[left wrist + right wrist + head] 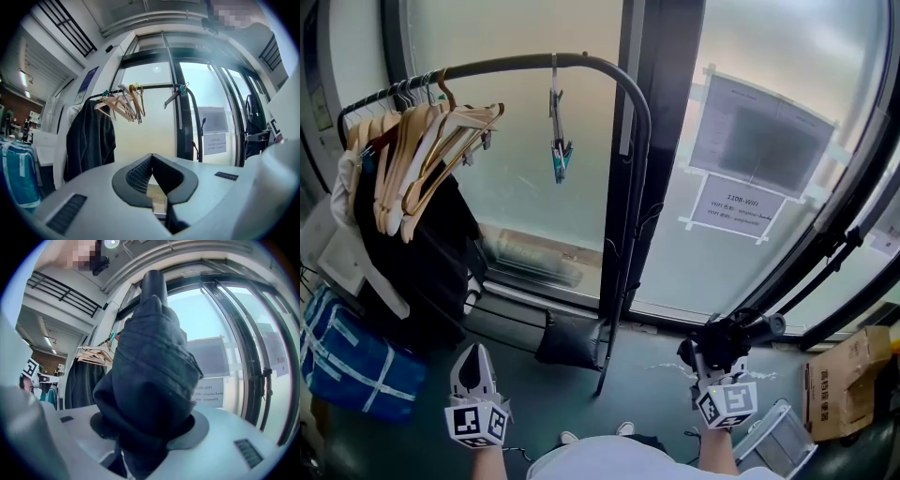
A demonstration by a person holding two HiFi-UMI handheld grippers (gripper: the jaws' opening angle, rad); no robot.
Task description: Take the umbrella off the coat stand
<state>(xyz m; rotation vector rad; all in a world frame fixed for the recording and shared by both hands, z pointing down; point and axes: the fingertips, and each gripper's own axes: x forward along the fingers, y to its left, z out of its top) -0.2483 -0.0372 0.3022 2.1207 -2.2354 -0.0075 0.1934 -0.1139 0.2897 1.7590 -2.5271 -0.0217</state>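
Right claw (715, 373): pinched on the umbrella (150, 376); dark folded bundle filled the gap between the jaws (one end poked out past the tips).
Left claw (151, 161): tips pressed together, nothing between.
Stand (633, 141): ahead of both claws, left of the right claw; umbrella clear of it.
Hangers (422, 150): ahead-left of the left claw, on the rail.

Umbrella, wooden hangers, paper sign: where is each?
umbrella (150, 380), right gripper view, on its folded dark fabric.
wooden hangers (412, 150), head view, on the pale wooden arms.
paper sign (736, 208), head view, middle of the sheet.
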